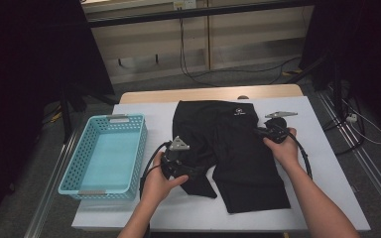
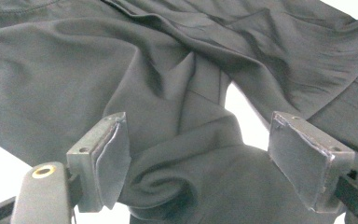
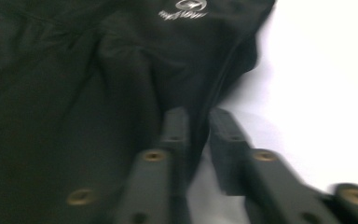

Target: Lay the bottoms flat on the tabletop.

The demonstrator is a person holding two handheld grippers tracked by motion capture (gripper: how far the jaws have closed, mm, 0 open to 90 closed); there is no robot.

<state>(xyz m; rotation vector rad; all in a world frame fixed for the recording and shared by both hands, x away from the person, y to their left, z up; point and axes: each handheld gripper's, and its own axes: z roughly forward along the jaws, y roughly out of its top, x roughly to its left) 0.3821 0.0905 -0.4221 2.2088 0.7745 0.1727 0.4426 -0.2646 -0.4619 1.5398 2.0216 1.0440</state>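
The left hand-held gripper (image 2: 198,158) has its jaws spread wide, a bunched fold of the black shorts (image 1: 238,148) lying between the pads (image 2: 114,158) without being pressed. From above, this left hand-held gripper (image 1: 178,166) sits at the shorts' left leg, about seven o'clock from the garment's middle, with the person's left hand (image 1: 161,181) wrapped around it.

The right hand-held gripper (image 3: 198,135) has its jaws drawn nearly together on the edge of the black shorts (image 3: 74,93), a thin strip of cloth caught between them; the view is blurred. From above, the right hand-held gripper (image 1: 273,130) is at the shorts' right edge, about two o'clock from the garment's middle, held by the right hand (image 1: 285,148).

The shorts lie spread on the white bench (image 1: 327,188), waistband toward twelve o'clock, a small pale logo (image 1: 239,112) near the top. A light blue basket (image 1: 104,153) stands at nine o'clock of the shorts, just beside them.
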